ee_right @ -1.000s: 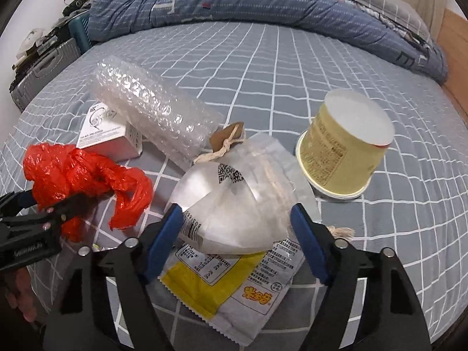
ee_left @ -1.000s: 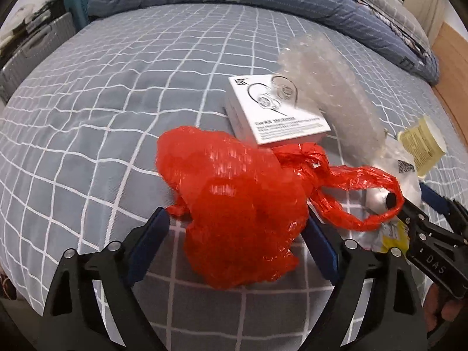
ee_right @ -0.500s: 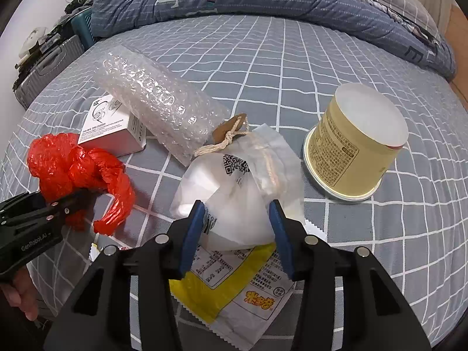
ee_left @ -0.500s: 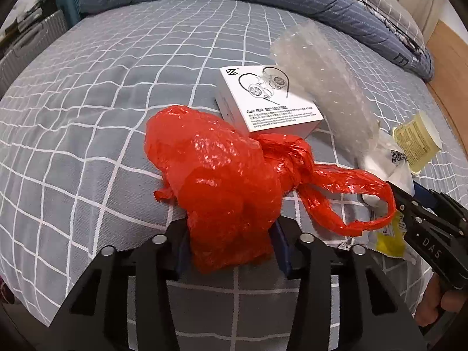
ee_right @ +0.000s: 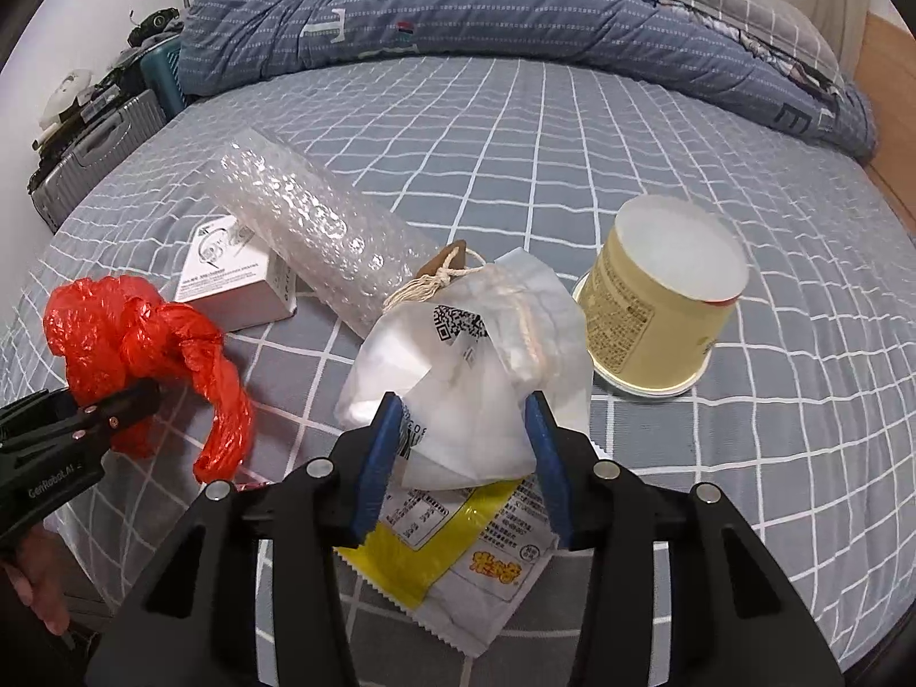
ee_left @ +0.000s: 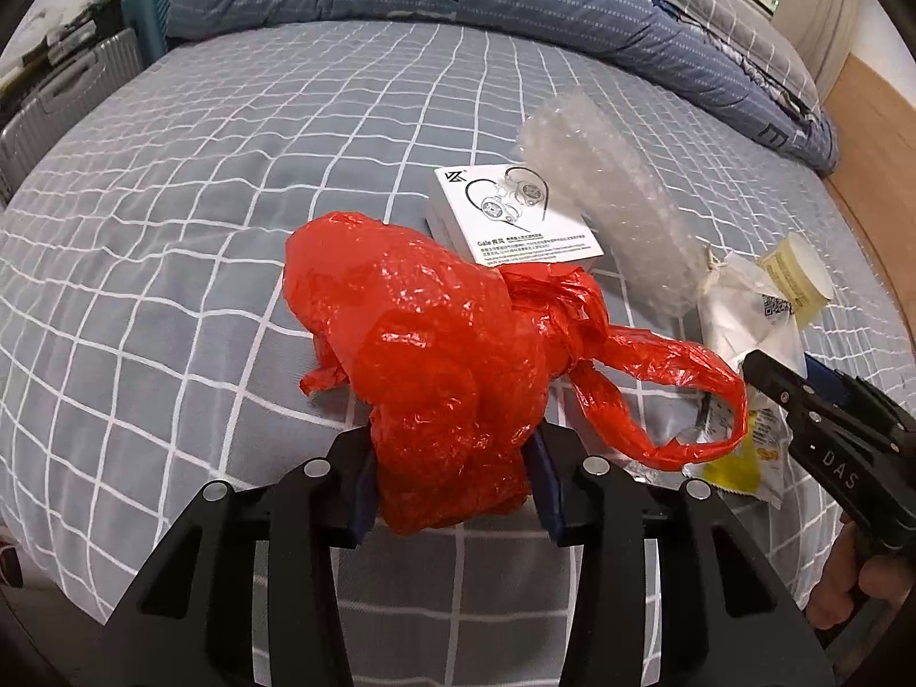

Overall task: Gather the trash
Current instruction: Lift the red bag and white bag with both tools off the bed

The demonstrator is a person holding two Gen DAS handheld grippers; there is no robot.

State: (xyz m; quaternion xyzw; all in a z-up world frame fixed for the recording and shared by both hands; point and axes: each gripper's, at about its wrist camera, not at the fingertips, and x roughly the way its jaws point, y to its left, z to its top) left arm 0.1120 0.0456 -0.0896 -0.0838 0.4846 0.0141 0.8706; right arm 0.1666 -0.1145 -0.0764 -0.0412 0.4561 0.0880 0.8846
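Left wrist view: the left gripper (ee_left: 452, 481), wide a second ago, has closed on the red plastic bag (ee_left: 435, 378), pinching its near end; the grasp looks made, so lifting may follow; the bag's long axis runs from the jaws toward the white earphone box (ee_left: 515, 217) behind it, its knotted handle loop trailing right toward the right gripper (ee_left: 761, 372). Right wrist view: that gripper (ee_right: 464, 435) has likewise narrowed onto the white drawstring pouch (ee_right: 458, 366), apparently gripping it; the pouch points away, cord end toward the bubble wrap roll (ee_right: 320, 223), lying on a yellow snack wrapper (ee_right: 458, 561), left of the overturned paper cup (ee_right: 658, 297).
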